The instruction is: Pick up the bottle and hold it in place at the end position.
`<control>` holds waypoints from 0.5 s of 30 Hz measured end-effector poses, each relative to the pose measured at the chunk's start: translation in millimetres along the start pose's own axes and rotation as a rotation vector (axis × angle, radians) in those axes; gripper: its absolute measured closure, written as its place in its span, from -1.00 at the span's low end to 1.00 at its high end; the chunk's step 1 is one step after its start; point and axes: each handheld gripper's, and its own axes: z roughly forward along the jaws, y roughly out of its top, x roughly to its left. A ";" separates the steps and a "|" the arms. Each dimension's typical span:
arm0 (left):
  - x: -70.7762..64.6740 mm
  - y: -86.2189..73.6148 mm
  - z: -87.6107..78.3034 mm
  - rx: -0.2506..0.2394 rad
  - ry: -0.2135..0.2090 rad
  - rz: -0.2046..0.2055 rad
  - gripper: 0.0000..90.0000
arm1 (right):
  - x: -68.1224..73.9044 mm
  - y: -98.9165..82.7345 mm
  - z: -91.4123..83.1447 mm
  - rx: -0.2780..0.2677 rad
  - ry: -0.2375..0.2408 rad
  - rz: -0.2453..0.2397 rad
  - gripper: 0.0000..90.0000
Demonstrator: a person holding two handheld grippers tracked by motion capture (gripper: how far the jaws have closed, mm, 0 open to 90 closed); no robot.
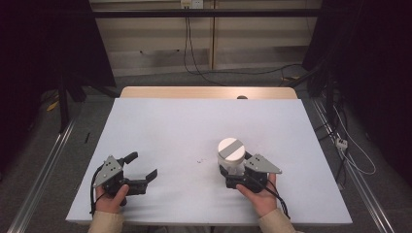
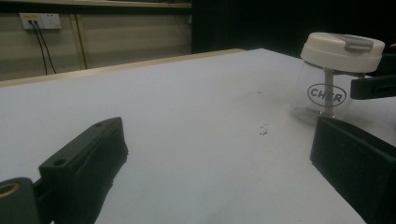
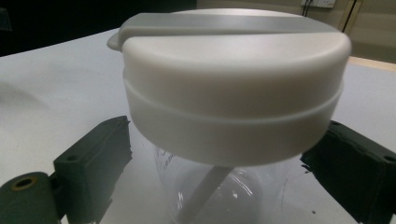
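Note:
A clear jar [image 1: 231, 153] with a white lid and a grey strip across the top stands upright on the white table [image 1: 194, 121], right of centre near the front. My right gripper [image 1: 234, 165] reaches around its glass body from the near side. In the right gripper view the jar [image 3: 233, 88] stands between the two black jaws of the right gripper [image 3: 215, 163], with a gap on the left side. My left gripper [image 1: 143, 165] rests open at the front left, with nothing between its fingers. The left gripper view shows the jar [image 2: 327, 74] off to the right, beyond the left gripper [image 2: 219, 158].
A wooden table edge [image 1: 209, 92] runs behind the white surface. Cables [image 1: 194, 58] hang from a wall socket and lie on the floor at the back. Metal rails [image 1: 43, 170] flank the table on both sides. A few dark specks [image 1: 199, 160] mark the table left of the jar.

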 end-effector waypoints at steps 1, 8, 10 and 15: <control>0.0 0.0 0.1 0.000 0.000 0.000 -0.93 | -0.1 -0.1 1.9 0.001 -0.003 0.004 -0.81; -0.1 -0.4 1.2 0.001 -0.007 -0.002 -0.93 | 0.2 0.0 10.5 0.019 -0.016 0.016 -0.75; -0.2 -0.5 1.4 0.001 -0.007 -0.004 -0.93 | 0.0 0.5 12.1 0.022 -0.019 0.016 -0.74; -0.4 -0.7 1.8 0.003 -0.009 -0.005 -0.93 | 0.0 1.5 15.0 0.022 -0.019 0.017 -0.69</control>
